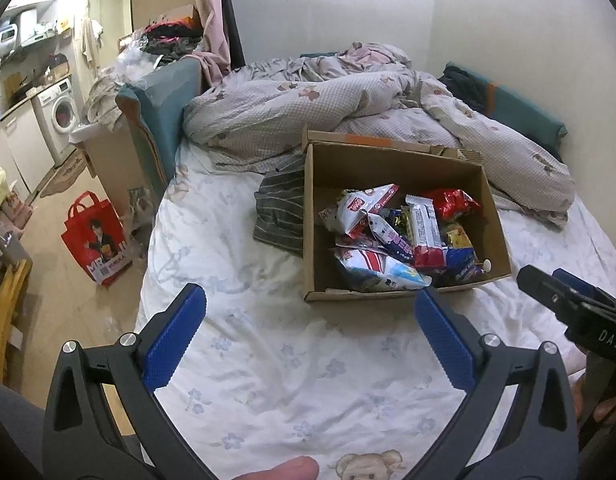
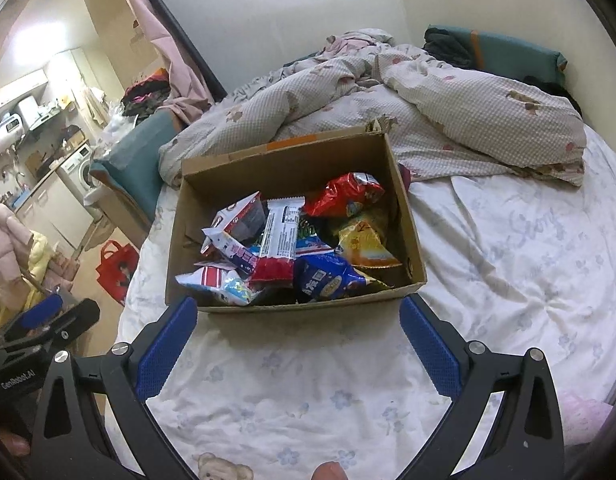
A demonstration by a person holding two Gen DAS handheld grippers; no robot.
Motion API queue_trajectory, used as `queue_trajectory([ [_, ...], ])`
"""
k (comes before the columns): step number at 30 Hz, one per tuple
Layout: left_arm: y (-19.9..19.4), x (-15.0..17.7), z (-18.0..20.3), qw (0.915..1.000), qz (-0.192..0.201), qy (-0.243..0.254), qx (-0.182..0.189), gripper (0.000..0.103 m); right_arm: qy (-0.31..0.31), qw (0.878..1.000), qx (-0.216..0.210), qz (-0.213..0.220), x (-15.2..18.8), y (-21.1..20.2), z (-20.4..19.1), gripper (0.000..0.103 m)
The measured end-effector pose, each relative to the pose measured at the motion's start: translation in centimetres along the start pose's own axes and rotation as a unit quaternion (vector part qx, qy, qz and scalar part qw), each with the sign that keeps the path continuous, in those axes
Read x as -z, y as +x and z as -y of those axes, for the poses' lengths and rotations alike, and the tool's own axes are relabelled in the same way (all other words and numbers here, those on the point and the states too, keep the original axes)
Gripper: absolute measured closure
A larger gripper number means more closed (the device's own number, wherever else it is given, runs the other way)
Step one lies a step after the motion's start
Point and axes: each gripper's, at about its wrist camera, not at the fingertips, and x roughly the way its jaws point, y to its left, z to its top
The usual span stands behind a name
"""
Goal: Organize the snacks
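An open cardboard box sits on the bed and holds several snack packets. The box and its packets also show in the right wrist view, among them a red bag and a blue bag. My left gripper is open and empty, held above the sheet just short of the box's near wall. My right gripper is open and empty, its blue pads level with the box's near edge. The right gripper also shows in the left wrist view.
A crumpled checked duvet lies behind the box. A striped grey cloth lies at the box's left side. The floral sheet spreads in front. A red shopping bag stands on the floor left of the bed.
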Motion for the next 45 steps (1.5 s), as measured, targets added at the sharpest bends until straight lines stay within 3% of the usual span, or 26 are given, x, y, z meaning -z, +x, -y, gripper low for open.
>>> queue_trajectory([
  [45, 0.17, -0.02, 0.32, 0.9999, -0.004, 0.002, 0.010, 0.000, -0.005, 1.000, 0.010, -0.010, -0.13, 0.48, 0.05, 0.000],
])
